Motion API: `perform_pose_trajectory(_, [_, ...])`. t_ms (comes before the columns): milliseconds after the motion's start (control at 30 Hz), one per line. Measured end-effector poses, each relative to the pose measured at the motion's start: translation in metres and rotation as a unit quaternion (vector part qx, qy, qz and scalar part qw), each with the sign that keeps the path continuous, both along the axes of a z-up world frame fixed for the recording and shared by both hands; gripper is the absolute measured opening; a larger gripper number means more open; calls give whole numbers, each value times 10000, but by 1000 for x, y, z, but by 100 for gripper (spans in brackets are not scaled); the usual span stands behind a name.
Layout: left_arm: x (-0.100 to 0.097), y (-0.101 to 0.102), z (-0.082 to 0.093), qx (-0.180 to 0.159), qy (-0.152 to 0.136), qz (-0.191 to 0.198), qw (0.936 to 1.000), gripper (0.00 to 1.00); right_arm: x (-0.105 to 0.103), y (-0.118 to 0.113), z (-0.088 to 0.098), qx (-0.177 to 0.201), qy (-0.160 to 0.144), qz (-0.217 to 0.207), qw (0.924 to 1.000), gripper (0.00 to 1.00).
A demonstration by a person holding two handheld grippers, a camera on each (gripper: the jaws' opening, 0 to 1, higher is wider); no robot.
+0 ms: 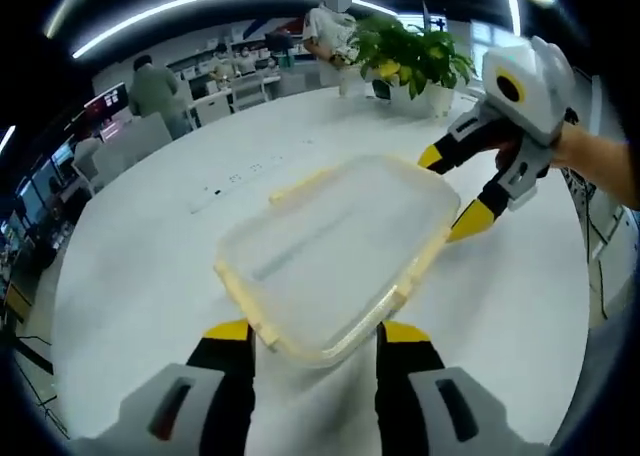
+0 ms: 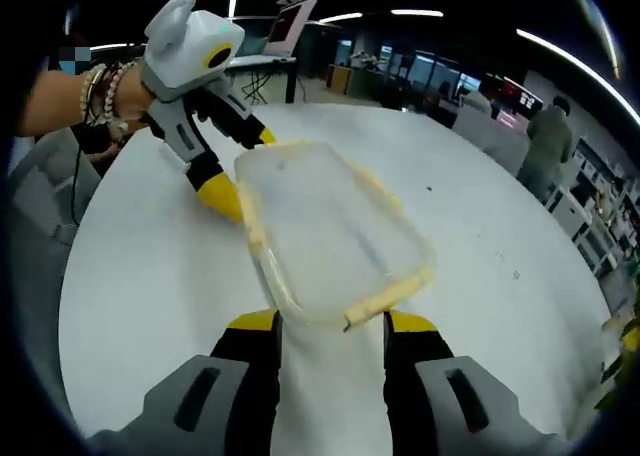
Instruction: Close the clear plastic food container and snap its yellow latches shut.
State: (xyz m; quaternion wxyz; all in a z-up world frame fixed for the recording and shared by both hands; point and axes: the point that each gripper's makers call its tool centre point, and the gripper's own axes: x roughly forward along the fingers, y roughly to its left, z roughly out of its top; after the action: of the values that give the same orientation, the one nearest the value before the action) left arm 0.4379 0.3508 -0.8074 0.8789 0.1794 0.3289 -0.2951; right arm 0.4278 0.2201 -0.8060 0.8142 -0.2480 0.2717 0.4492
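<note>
I'm bracketing the clear container [image 1: 335,251] on the white surface [image 1: 140,276], lid already lying on it, so latching is the step in hand. My left claw [image 1: 312,334] is standing apart at one short end, my right claw [image 2: 330,326] standing apart at the opposite end. Next I'm judging a press on each yellow latch [image 2: 385,298]. A potted plant [image 1: 410,61] is sitting well apart; nothing is blocking me.

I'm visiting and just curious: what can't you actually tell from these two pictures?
- Container: both views are blurred, so whether its yellow latches are snapped is unclear.
- Left gripper view: the container's near edge sits between the left gripper fingers; contact is unclear.
- Right gripper view: the same holds for the right gripper.
</note>
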Motion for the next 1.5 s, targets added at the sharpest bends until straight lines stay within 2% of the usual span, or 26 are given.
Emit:
perform_pose_trajectory(467, [26,9,1,83,-158,46,9998,43,23,9,1,111,-45,-145,9998,37])
perform_pose_trajectory(1000, [26,12,4,38,-182,67,9998,41,22,9,2,37,-62,-163,9998,40])
perform_pose_trajectory(1167, [23,17,14,-157,-273,247,9992,50,18,2,6,63,-92,-273,9996,45])
perform_pose_trajectory(1300, [13,13,30,-329,-561,145,9978,63,14,-4,17,344,-139,-494,9981,53])
perform_pose_trajectory(1400, [3,11,41,-569,-671,121,9960,66,8,-7,27,578,-123,-646,9962,55])
perform_pose_trajectory(1433, [-1,6,48,-789,-749,56,9940,69,4,-9,30,620,-123,-687,9956,57])
perform_pose_trajectory(1467, [-4,4,51,-907,-777,56,9928,77,1,-10,32,638,-125,-698,9954,58])
perform_pose_trajectory(1500, [-8,6,53,-912,-764,46,9929,83,-4,-11,34,645,-146,-702,9953,60])
